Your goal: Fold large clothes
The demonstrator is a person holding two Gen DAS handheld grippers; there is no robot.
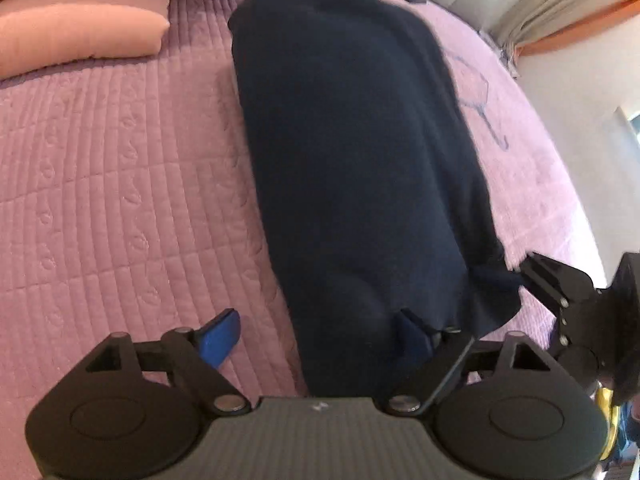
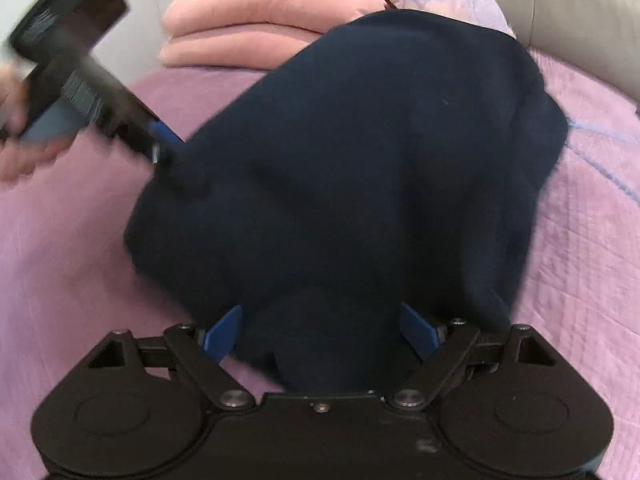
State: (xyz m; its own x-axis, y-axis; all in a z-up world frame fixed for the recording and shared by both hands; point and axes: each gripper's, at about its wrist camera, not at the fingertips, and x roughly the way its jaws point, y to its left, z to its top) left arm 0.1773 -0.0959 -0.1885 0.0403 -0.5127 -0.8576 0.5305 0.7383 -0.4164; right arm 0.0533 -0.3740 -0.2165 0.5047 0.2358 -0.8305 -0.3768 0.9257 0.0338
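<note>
Cloth: the dark blue garment [image 1: 352, 152] lies folded long on the purple bed cover [image 1: 120, 168], near the pink pillows [image 1: 80, 32]. It looks soft, thick and floppy. Both the left gripper [image 1: 316, 336] and right gripper [image 2: 320, 332] have jaws apart at its near edge. Pinch corners there.

bed: purple quilt [image 1: 120, 160] | pink pillows [image 1: 80, 28] | grey headboard [image 2: 580, 20] | beige curtain [image 1: 560, 4]

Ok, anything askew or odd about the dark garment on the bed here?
Mostly tidy: the navy garment lies as a long folded strip on the purple bedspread. Only its near end looks bunched and lumpy, between the open right gripper. The left gripper, also open, straddles the adjoining corner. No damage visible.
</note>
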